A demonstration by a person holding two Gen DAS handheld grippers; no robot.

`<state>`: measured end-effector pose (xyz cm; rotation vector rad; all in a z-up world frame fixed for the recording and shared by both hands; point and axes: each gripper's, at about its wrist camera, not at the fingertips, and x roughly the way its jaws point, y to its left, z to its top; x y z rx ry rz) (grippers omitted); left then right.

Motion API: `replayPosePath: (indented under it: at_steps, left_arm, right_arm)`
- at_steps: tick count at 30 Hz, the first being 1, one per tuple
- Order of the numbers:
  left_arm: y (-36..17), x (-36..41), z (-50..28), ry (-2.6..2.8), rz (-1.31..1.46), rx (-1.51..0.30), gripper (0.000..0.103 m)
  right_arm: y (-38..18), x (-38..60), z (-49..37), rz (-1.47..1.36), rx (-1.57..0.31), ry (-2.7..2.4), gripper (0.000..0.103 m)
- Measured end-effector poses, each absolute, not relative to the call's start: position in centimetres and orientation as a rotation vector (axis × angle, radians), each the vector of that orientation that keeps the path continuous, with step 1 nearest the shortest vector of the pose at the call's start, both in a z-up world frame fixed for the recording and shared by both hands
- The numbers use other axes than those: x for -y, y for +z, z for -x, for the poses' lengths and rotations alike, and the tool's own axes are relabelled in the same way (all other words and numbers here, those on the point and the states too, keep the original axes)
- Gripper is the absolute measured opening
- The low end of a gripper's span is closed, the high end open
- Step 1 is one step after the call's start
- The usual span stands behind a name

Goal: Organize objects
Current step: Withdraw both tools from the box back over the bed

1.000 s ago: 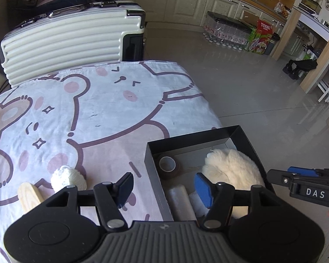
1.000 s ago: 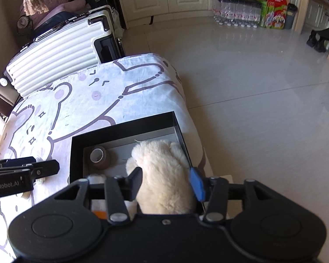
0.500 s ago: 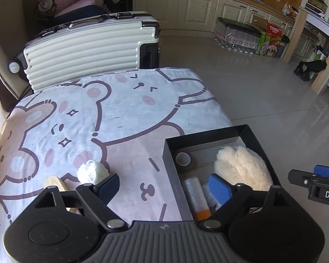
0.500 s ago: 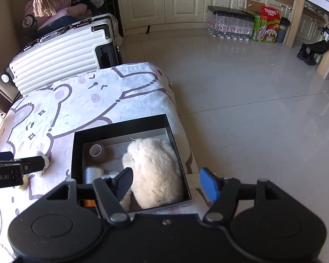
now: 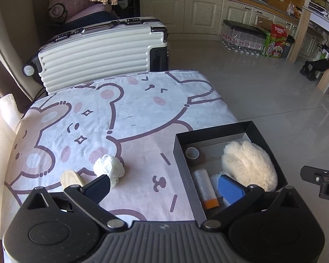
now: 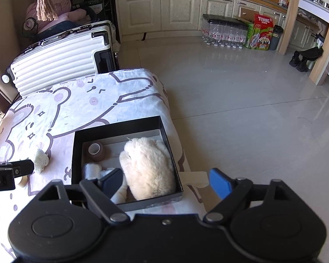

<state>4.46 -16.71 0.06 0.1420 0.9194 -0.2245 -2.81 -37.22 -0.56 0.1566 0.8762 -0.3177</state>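
Note:
A black box (image 5: 250, 126) (image 6: 76, 151) rests on the bear-print cloth at the table's right edge. Inside lie a fluffy cream plush (image 5: 250, 166) (image 6: 147, 166), a brown tape roll (image 5: 193, 153) (image 6: 96, 151) and a clear roll with an orange end (image 5: 205, 188). Left of the box sit a white yarn ball (image 5: 109, 168) (image 6: 40, 160) and a pale wooden piece (image 5: 71, 178). My left gripper (image 5: 164, 188) hovers above the box's left wall, jaws still opening, nothing between them. My right gripper (image 6: 164, 180) hangs above the plush, jaws opening, pads clear of it.
A white ribbed suitcase (image 5: 98, 52) stands behind the table. The tiled floor (image 6: 241, 109) drops away right of the box. Bottled water packs (image 6: 226, 32) and cabinets line the far wall. A white paper towel (image 5: 2, 118) lies at the left edge.
Both grippers have pulled back and risen while their jaws spread wide. The right one has let go of the plush, which now lies in the box.

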Motion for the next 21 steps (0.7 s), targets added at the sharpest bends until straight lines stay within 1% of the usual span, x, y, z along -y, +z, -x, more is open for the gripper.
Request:
replayPosePath:
  at_steps: [6,11,21]
  left_arm:
    - [0.0,16.5,-3.9,-0.209,-0.161,-0.918,0.103]
    - [0.2,16.2,-3.6,-0.204,-0.157,-0.907,0.103]
    - [0.2,16.1,-3.3,-0.208,-0.147,-0.912,0.103]
  right_arm:
    - [0.1,37.1,3.5,-0.136,-0.855,-0.334,0.099]
    - [0.2,36.8,3.8,-0.120,-0.851,-0.340,0.103]
    - [0.3,36.5,4.0,-0.117,-0.856,-0.342,0.103]
